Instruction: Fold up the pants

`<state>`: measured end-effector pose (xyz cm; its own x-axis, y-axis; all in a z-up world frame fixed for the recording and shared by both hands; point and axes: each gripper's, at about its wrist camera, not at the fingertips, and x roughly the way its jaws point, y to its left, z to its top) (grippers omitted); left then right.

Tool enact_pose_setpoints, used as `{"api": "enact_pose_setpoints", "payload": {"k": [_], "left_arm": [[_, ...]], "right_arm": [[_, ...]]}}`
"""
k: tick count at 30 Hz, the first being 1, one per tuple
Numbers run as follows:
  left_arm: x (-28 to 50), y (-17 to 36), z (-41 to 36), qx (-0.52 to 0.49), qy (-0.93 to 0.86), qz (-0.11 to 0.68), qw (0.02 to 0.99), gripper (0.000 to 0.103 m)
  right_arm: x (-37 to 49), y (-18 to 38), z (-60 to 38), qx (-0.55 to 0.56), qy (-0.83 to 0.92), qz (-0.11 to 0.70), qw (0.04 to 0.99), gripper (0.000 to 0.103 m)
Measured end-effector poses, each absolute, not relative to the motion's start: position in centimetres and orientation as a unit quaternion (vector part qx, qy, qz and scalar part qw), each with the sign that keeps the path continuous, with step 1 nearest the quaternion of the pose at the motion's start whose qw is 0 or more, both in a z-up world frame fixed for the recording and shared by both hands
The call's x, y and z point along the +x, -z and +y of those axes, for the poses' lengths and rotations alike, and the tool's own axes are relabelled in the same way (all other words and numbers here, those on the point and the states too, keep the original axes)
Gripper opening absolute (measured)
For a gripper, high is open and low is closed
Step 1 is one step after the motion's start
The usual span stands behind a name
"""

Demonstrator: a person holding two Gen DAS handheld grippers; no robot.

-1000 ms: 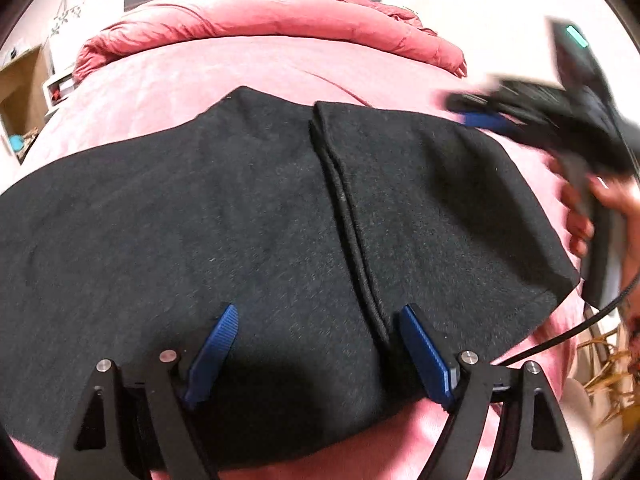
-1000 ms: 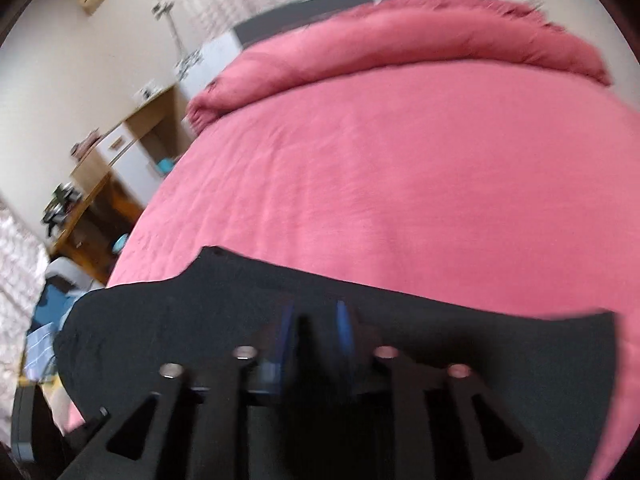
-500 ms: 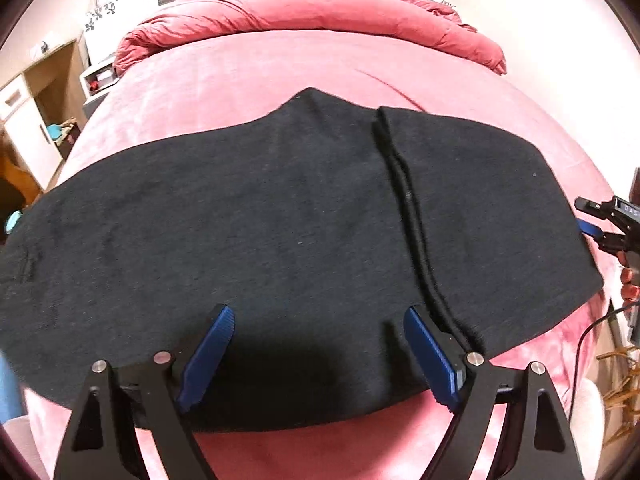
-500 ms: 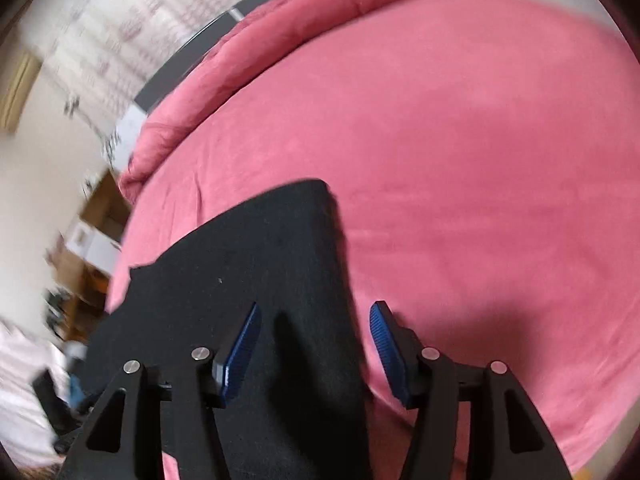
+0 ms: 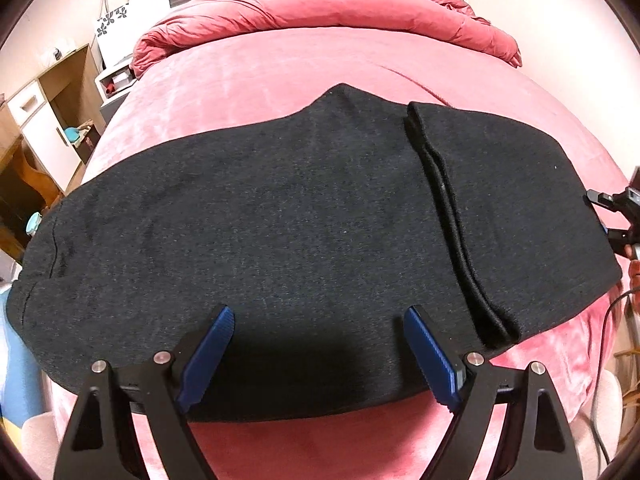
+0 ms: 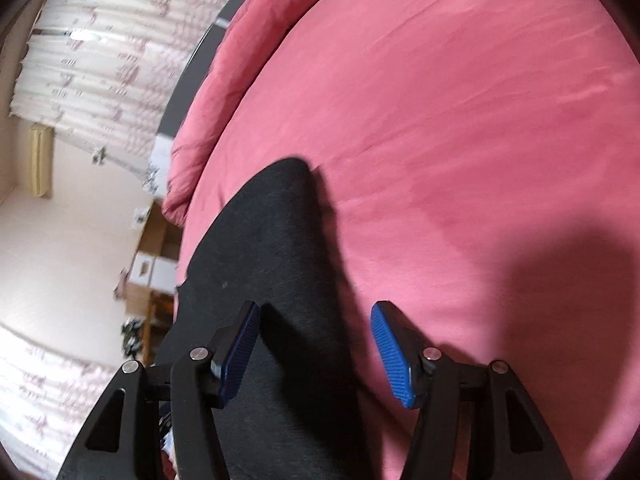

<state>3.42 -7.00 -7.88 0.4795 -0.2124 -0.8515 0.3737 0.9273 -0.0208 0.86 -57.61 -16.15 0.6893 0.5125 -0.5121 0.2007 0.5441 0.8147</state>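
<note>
Dark grey pants [image 5: 280, 220] lie flat across the pink bed [image 5: 280, 68], their right part folded over with a doubled hem edge [image 5: 448, 216] running front to back. My left gripper [image 5: 316, 348] hovers open over the pants' near edge, nothing between its blue pads. In the right wrist view my right gripper [image 6: 316, 344] is rolled sideways at the pants' [image 6: 260, 248] right end. It stands open, with the cloth's edge between the fingers and the pads not pressing it. In the left wrist view the right gripper [image 5: 616, 216] shows at the far right.
A rolled pink duvet [image 5: 320, 12] lies along the head of the bed. A wooden cupboard [image 5: 48, 112] stands left of the bed, with patterned curtains [image 6: 92, 52] behind. A black cable [image 5: 604, 320] hangs at the bed's right side.
My right gripper swung from over the pants' middle down to their right end, rolled sideways and opened its jaws. My left gripper drew back slightly, so more of the pants shows.
</note>
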Motion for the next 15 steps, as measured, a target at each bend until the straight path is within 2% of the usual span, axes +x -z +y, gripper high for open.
{"api": "enact_pose_setpoints", "payload": {"k": [4, 8, 9, 11, 13, 15], "left_arm": [[3.6, 8.0, -6.7, 0.080, 0.167, 0.484, 0.855, 0.088], [3.4, 8.2, -6.6, 0.079, 0.171, 0.487, 0.853, 0.091], [3.4, 8.2, -6.6, 0.079, 0.172, 0.487, 0.853, 0.091], [3.4, 8.2, -6.6, 0.077, 0.173, 0.487, 0.853, 0.093], [3.3, 8.0, -6.4, 0.072, 0.176, 0.485, 0.853, 0.094], [3.4, 7.9, -6.2, 0.071, 0.173, 0.484, 0.855, 0.095]], "right_arm": [[2.3, 15.1, -55.2, 0.388, -0.112, 0.416, 0.815, 0.068], [2.7, 14.8, -54.5, 0.384, -0.102, 0.413, 0.820, 0.071], [2.7, 14.8, -54.5, 0.385, -0.099, 0.411, 0.820, 0.069], [2.3, 14.9, -54.7, 0.383, -0.085, 0.410, 0.823, 0.056], [1.9, 15.1, -54.8, 0.395, -0.082, 0.408, 0.819, 0.039], [1.8, 15.0, -54.6, 0.399, -0.080, 0.406, 0.818, 0.032]]}}
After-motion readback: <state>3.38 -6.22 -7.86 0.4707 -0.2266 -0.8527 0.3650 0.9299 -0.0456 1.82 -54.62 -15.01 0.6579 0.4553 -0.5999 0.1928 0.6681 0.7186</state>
